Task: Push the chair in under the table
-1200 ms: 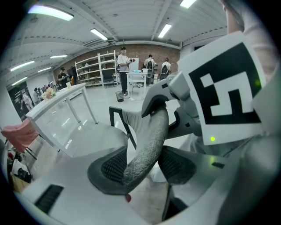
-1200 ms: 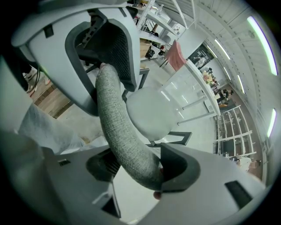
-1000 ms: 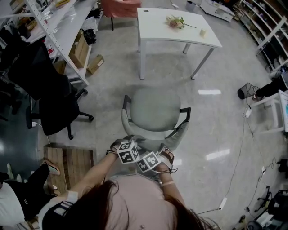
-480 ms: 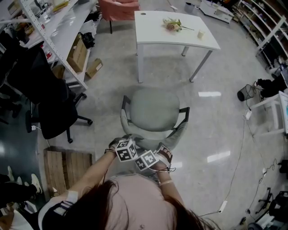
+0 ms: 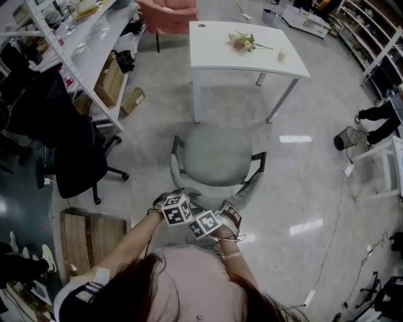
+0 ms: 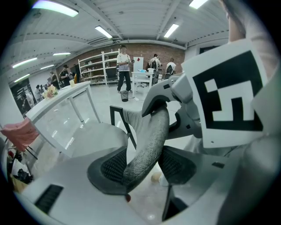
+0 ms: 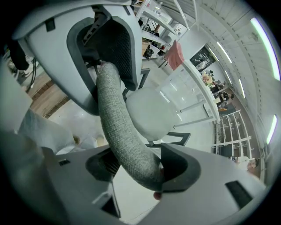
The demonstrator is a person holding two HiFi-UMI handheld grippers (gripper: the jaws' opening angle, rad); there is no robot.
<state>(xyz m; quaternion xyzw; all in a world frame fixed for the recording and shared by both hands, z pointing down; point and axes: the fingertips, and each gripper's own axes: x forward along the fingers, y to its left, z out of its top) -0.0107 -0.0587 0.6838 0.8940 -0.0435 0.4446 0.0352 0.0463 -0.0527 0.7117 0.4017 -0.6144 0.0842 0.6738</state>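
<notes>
A grey-green chair (image 5: 217,156) with black armrests stands on the floor, facing a white table (image 5: 217,53) that carries flowers (image 5: 242,41) and a small cup (image 5: 281,56). Its seat sits a short way in front of the table's near edge. My left gripper (image 5: 167,200) and right gripper (image 5: 232,214) are side by side on the backrest's top rim (image 5: 249,188). The left gripper (image 6: 145,167) has its jaws closed round the padded rim (image 6: 149,136), seen in the left gripper view. The right gripper (image 7: 140,169) clamps the same rim (image 7: 116,123), with the seat (image 7: 151,110) beyond.
A black office chair (image 5: 75,157) stands to the left, by a shelving rack (image 5: 82,44) with cardboard boxes (image 5: 110,78) under it. A wooden pallet (image 5: 94,236) lies at lower left. A pink chair (image 5: 170,12) stands behind the table. Cables (image 5: 343,207) trail over the floor at right.
Both grippers and the chair have moved forward together towards the table, and the gap between seat and table has shrunk a little. The grips are unchanged.
</notes>
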